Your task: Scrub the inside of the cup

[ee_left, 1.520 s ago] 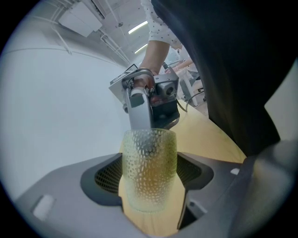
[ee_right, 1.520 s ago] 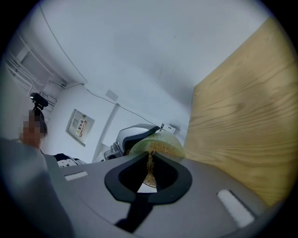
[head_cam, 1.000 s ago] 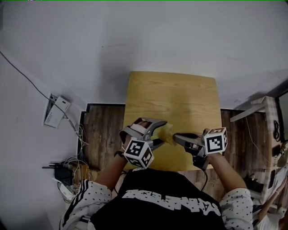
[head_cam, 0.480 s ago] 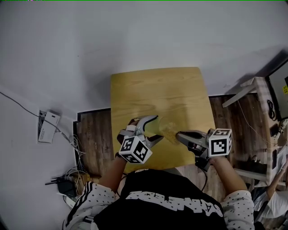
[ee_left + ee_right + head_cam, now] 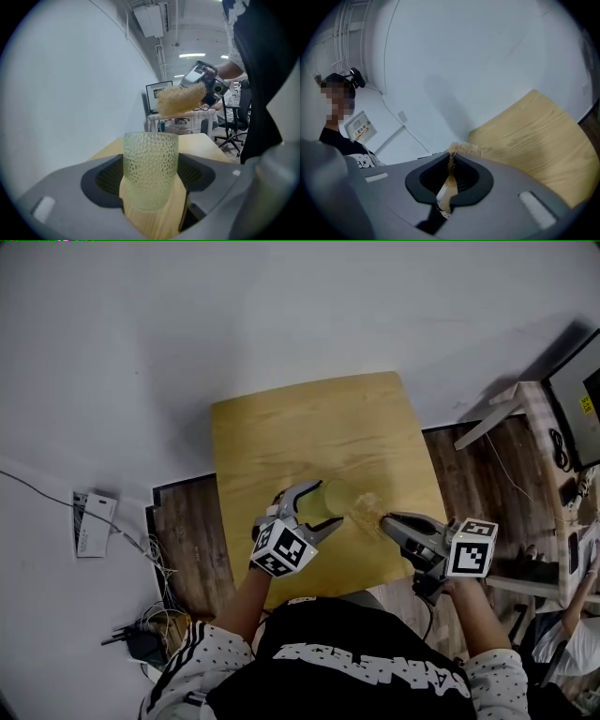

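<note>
Head view: a square light-yellow wooden table (image 5: pixel 309 437) fills the middle of the frame. Dark plank floor (image 5: pixel 183 531) lies to its left and a white surface (image 5: pixel 234 315) spreads across the top.

The left gripper (image 5: pixel 323 505) sits at the lower centre of the table. Its marker cube (image 5: pixel 281 549) is just below the jaws.

The pale green, dimple-textured translucent cup (image 5: pixel 341 495) stands upright on the table between this gripper's two jaws.

Left gripper view: the cup (image 5: pixel 151 159) is at centre frame, and the left gripper (image 5: pixel 152 180) has both dark pads pressed against its sides, pinching it. The rim is level and the base rests on the wood.

The right gripper (image 5: pixel 386 519) is right of the cup in the head view, apart from it. Its marker cube (image 5: pixel 472 559) is at the lower right.

Right gripper view: the right gripper (image 5: pixel 451 165) has its jaws pressed together on a tan, fibrous loofah-like scrubber (image 5: pixel 464 149). A thin strip of it is nipped between the pads and a tuft sticks out past the tips.

In the left gripper view the scrubber (image 5: pixel 180 99) hangs above and behind the cup rim, in the upper centre, clear of the cup, with the right gripper (image 5: pixel 206 84) behind it.

Background there: a desk monitor (image 5: pixel 158 90) and an office chair (image 5: pixel 232 126).

The person's black shirt with white lettering (image 5: pixel 356 662) fills the bottom of the head view.
</note>
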Action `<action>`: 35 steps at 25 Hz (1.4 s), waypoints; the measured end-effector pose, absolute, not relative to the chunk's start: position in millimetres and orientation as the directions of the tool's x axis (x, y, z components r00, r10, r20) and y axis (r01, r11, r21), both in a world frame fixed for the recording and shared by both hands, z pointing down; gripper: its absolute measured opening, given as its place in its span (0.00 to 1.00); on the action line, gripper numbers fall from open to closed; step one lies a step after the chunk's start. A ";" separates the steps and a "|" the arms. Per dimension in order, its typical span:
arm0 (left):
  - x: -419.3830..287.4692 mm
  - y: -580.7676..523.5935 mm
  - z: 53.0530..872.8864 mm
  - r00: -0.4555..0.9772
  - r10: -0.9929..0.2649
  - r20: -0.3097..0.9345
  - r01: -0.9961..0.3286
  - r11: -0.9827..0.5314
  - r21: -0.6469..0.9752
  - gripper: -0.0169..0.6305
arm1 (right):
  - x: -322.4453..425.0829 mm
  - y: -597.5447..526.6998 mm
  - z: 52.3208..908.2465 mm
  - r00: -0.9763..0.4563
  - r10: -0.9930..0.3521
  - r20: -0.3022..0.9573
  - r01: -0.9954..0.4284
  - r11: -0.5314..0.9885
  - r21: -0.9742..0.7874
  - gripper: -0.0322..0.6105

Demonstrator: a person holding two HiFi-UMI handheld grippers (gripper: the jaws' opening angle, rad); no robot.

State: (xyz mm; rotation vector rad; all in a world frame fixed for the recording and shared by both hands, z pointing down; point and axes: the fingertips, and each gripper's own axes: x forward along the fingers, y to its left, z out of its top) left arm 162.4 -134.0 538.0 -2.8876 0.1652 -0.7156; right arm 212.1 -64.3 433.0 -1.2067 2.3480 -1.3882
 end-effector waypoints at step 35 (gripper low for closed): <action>162.7 -159.1 601.0 0.905 -0.164 0.392 -0.189 -0.982 0.025 0.58 | 229.9 -95.1 430.7 -0.462 -0.844 0.273 -0.680 0.140 -0.719 0.09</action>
